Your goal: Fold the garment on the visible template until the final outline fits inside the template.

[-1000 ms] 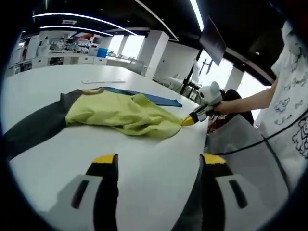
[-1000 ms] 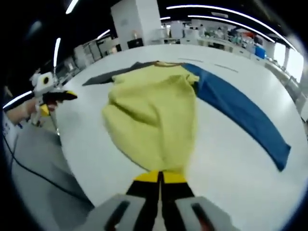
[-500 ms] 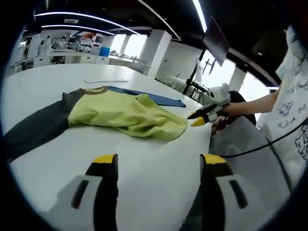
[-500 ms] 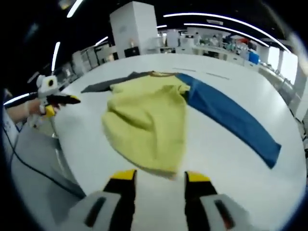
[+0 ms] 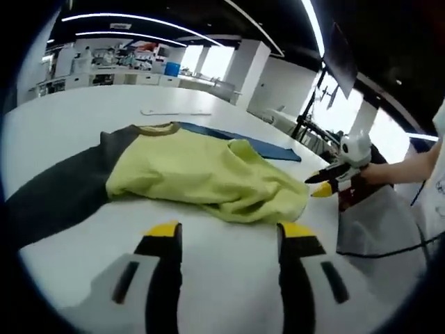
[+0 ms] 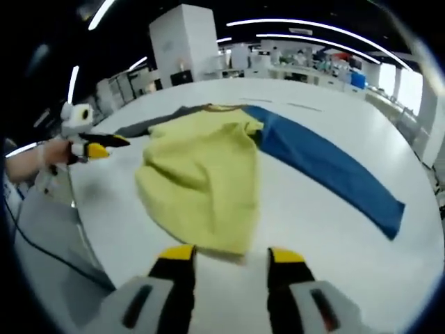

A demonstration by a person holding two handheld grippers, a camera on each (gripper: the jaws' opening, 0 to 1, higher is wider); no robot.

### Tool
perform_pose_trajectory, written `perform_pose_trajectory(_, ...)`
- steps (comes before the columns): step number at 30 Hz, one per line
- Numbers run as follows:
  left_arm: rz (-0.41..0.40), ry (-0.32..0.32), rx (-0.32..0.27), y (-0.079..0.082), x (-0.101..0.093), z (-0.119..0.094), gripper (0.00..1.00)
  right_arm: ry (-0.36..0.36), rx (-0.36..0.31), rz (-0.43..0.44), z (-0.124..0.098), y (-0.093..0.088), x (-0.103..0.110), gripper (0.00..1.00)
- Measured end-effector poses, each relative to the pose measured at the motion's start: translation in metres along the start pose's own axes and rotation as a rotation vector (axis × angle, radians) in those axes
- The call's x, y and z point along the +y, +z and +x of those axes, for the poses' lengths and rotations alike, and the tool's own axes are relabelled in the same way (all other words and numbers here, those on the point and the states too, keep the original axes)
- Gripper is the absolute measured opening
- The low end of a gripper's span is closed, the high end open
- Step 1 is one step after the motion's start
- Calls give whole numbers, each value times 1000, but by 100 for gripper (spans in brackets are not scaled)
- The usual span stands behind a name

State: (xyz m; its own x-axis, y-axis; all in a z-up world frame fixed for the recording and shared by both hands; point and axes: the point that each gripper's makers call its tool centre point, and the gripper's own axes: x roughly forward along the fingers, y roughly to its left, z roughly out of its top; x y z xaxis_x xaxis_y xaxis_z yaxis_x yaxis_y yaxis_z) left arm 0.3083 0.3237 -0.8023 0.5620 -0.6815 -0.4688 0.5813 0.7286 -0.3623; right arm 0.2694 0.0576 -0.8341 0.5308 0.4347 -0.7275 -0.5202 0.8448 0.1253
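Garment (image 6: 201,177) lying rumpled on white tabletop (image 6: 313,229), yellow body bunched mid-fold, blue sleeve (image 6: 327,170) and dark sleeve (image 5: 55,198) stretched out either side. Right hand-held gripper (image 6: 228,256) just released yellow hem, now spread, backed off near it. Left hand-held gripper (image 5: 226,235) spread, empty, close to garment. Folding unfinished; regrasp probably next.

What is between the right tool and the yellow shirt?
Just bare white table. In the right gripper view, the open right tool sits just short of the yellow shirt's hem.

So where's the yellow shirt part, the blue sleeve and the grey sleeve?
yellow shirt part (image 6: 201,177), right gripper view, middle of the body
blue sleeve (image 6: 327,170), right gripper view, mid-sleeve
grey sleeve (image 5: 62,195), left gripper view, mid-sleeve
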Motion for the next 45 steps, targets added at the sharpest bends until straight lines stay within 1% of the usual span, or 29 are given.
perform_pose_trajectory(1, -9, 22, 8, 1, 4, 3, 43, 1, 2, -2, 0, 0, 1, 38)
perform_pose_trajectory(3, 1, 25, 21, 2, 4, 9, 38, 7, 5, -5, 1, 0, 2, 37)
perform_pose_trajectory(5, -64, -2, 18, 1, 3, 14, 33, 8, 7, -3, 2, -2, 3, 37)
perform_pose_trajectory(6, -75, 13, 39, -2, 5, 16, 31, 8, 6, 2, 3, -2, 2, 37)
perform_pose_trajectory(8, -60, 20, 36, -2, 6, 20, 27, 12, 7, 10, 5, -5, -1, 37)
perform_pose_trajectory(9, -65, 36, 39, -4, 7, 21, 27, 13, 7, 11, 6, -5, -1, 37)
perform_pose_trajectory(12, -118, 70, 53, -10, 22, 28, 25, 13, 10, 10, 4, -4, 0, 37)
perform_pose_trajectory(14, -111, 80, 52, -9, 23, 32, 24, 15, 5, 16, 4, -4, 0, 37)
perform_pose_trajectory(15, -107, 87, 59, -9, 20, 33, 24, 16, 3, 18, 4, -3, 0, 37)
perform_pose_trajectory(16, -81, 97, 73, -11, 20, 36, 24, 16, 1, 21, 4, -3, 0, 37)
perform_pose_trajectory(17, -80, 96, 76, -11, 18, 37, 23, 15, -1, 24, 4, -3, 0, 37)
perform_pose_trajectory(19, -78, 94, 71, -9, 19, 41, 20, 15, -4, 29, 5, -3, -1, 36)
perform_pose_trajectory(21, -85, 93, 69, -8, 14, 45, 19, 15, -4, 30, 5, -3, -3, 36)
perform_pose_trajectory(24, -90, 102, 62, -4, 15, 49, 15, 20, -5, 34, 6, -4, -1, 36)
perform_pose_trajectory(25, -94, 105, 63, -4, 15, 51, 13, 21, -3, 34, 6, -4, -1, 36)
perform_pose_trajectory(28, -121, 128, 81, -7, 17, 51, 0, 22, -3, 35, 6, -5, 1, 36)
perform_pose_trajectory(31, -197, 134, 73, -6, 18, 48, 0, 25, -10, 39, 5, -4, 1, 36)
perform_pose_trajectory(34, -183, 134, 57, -3, 13, 42, 0, 23, -15, 39, 5, -3, 1, 35)
perform_pose_trajectory(36, -192, 113, 14, 6, 9, 37, 0, 26, -20, 44, 5, -1, 1, 34)
perform_pose_trajectory(37, -198, 109, 9, 10, 6, 34, 0, 27, -20, 46, 5, -1, 2, 33)
perform_pose_trajectory(38, -195, 107, -14, 17, 3, 30, 0, 29, -18, 45, 6, -1, 2, 32)
perform_pose_trajectory(40, -196, 95, -38, 26, -1, 25, 0, 29, -17, 44, 7, -1, 2, 31)
perform_pose_trajectory(41, -196, 83, -56, 35, -1, 24, 0, 31, -12, 43, 7, -2, 3, 30)
perform_pose_trajectory(42, -197, 79, -67, 40, -3, 21, 0, 33, -10, 41, 7, -2, 3, 30)
perform_pose_trajectory(44, -193, 69, -86, 55, -11, 20, 0, 38, -5, 37, 9, -3, 2, 27)
perform_pose_trajectory(45, -191, 64, -91, 60, -13, 20, 0, 42, -4, 40, 9, -3, 3, 25)
